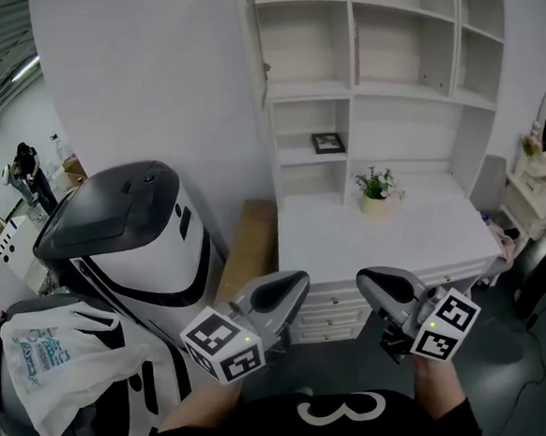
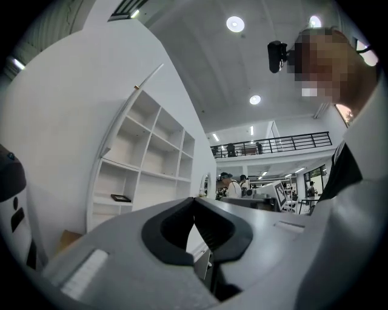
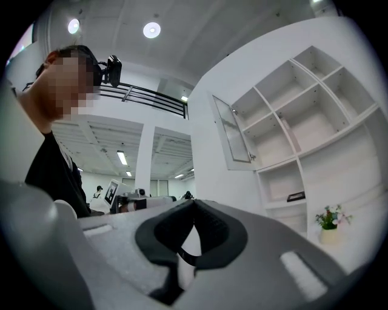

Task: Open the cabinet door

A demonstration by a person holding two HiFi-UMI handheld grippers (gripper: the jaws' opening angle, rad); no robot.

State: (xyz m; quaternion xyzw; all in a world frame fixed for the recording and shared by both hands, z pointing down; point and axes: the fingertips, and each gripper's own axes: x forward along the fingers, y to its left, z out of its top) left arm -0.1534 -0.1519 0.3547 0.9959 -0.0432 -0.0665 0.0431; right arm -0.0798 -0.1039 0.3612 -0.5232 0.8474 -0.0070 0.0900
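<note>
The cabinet door (image 3: pixel 233 136) is seen swung out from the upper left compartment, so little is judged to be left; if it is reached for again, it could be knocked shut or pushed hard against the wall beside it. The left hand-held gripper (image 1: pixel 297 282) and the right hand-held gripper (image 1: pixel 366 277) are both clenched on nothing and held low, well apart from the door. Any approach is crowded by a bulky white-and-black machine (image 1: pixel 134 242), a plastic bag (image 1: pixel 59 370) and a cardboard sheet (image 1: pixel 247 247) on the left, while a potted plant (image 1: pixel 377 187) on the tabletop (image 1: pixel 350 239) could be toppled.
</note>
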